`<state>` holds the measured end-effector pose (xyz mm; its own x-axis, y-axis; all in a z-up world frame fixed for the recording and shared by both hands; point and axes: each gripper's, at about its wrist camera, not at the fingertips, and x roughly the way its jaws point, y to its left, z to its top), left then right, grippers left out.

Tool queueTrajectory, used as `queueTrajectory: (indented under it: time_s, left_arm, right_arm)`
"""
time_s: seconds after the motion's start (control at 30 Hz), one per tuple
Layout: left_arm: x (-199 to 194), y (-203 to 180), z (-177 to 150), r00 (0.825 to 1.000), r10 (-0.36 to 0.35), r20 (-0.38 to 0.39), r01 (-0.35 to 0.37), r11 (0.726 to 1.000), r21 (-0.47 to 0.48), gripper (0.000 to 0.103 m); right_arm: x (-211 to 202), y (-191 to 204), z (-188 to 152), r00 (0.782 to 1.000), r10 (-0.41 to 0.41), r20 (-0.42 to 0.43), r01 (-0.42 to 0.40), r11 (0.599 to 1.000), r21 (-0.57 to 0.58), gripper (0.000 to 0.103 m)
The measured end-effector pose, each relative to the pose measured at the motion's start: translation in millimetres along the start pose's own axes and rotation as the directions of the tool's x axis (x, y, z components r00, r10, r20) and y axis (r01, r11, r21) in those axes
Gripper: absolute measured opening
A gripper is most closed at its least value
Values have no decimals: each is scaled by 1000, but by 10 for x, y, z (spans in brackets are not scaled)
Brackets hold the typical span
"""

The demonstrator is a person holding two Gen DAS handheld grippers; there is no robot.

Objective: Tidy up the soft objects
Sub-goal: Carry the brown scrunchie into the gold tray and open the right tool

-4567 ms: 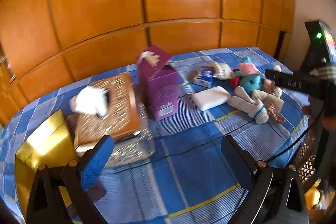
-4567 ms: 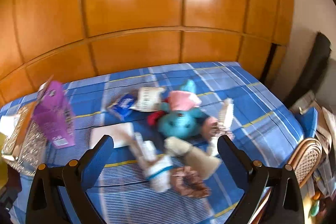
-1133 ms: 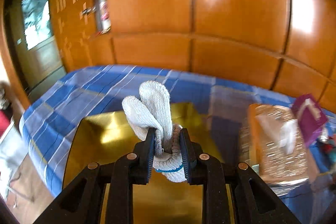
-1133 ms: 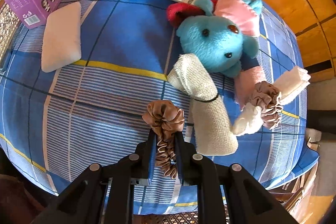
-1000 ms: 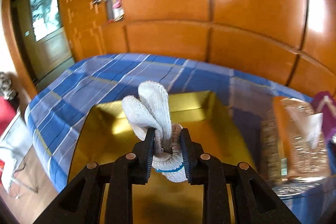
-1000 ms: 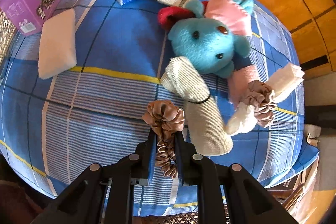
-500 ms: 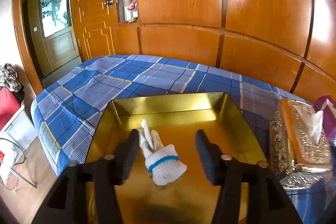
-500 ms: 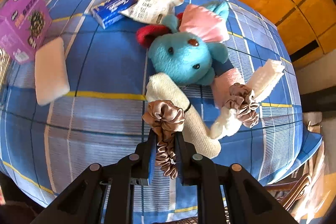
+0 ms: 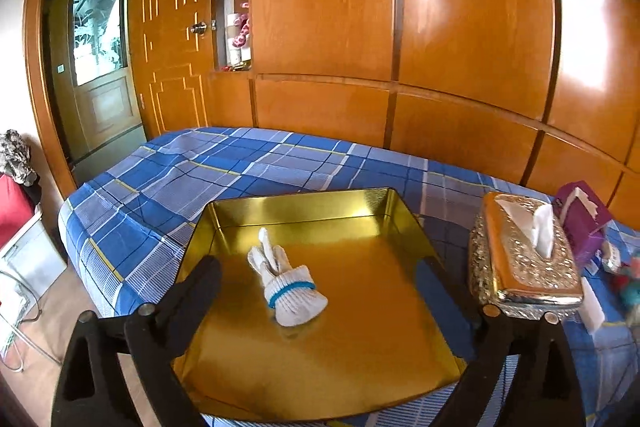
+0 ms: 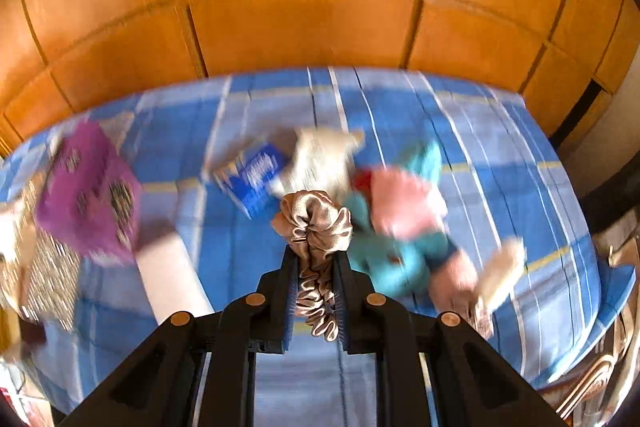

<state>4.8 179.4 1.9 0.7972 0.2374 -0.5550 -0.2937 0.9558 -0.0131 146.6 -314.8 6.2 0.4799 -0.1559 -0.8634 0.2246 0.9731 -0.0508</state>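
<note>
A white knitted glove (image 9: 286,283) with a blue cuff band lies inside the gold tray (image 9: 384,359) on the blue plaid bed. My left gripper (image 9: 316,275) is wide open and empty, just above and behind the glove. My right gripper (image 10: 316,259) is shut on a tan satin scrunchie (image 10: 314,223) and holds it above the bed. Behind it, blurred, are a blue plush toy (image 10: 394,247) with a pink ear, a pale rolled cloth (image 10: 500,267) and another scrunchie (image 10: 474,311).
A gold tissue box (image 9: 524,259) stands right of the tray, with a purple carton (image 9: 584,223) (image 10: 88,195) beyond it. A white pad (image 10: 172,279), a blue packet (image 10: 256,179) and a white packet (image 10: 320,155) lie on the bed. Wooden wardrobe panels stand behind. The bed edge drops to the floor at left.
My left gripper opened wider and pulled back from the glove lying in the tray. My right gripper, still holding the scrunchie, tilted up and swung fast, blurring the view.
</note>
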Motion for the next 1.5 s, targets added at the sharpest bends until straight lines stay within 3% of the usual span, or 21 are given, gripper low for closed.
queueTrajectory:
  time_s: [0.13, 0.3, 0.43, 0.57, 0.73, 0.9, 1.03, 1.3, 1.5]
  left_arm:
    - [-60, -58, -54, 1000, -2, -16, 3, 1000, 4, 103]
    - [-98, -95, -116, 1000, -5, -30, 5, 1000, 11, 103]
    - [-130, -105, -129, 1000, 10, -25, -10, 1000, 14, 103]
    - [-136, -76, -127, 999, 25, -28, -24, 1000, 12, 103]
    - [-147, -9, -144, 999, 41, -32, -41, 999, 3, 103]
    - [-157, 51, -154, 998, 56, -33, -56, 998, -5, 103]
    - [-141, 86, -167, 997, 69, -39, -69, 998, -13, 103]
    - [-161, 253, -181, 994, 102, -43, -104, 993, -49, 103]
    - [-218, 412, -183, 989, 140, -44, -143, 987, -76, 103]
  right_arm:
    - [-23, 246, 456, 997, 31, 75, -31, 1000, -1, 15]
    - [-295, 862, 810, 980, 88, 180, -74, 994, -82, 15]
    - [-550, 1473, 920, 953, 181, 244, -138, 973, -183, 15]
    - [-739, 2048, 844, 914, 317, 253, -239, 925, -296, 15]
    - [-911, 2680, 525, 860, 464, 210, -341, 831, -440, 15]
    - [-956, 3147, 168, 822, 554, 128, -420, 743, -522, 15]
    - [-927, 3317, -97, 801, 594, 70, -467, 695, -547, 15]
    - [-831, 3438, -404, 762, 647, -8, -547, 638, -543, 15]
    - [-668, 3635, -617, 753, 651, -93, -586, 599, -546, 15]
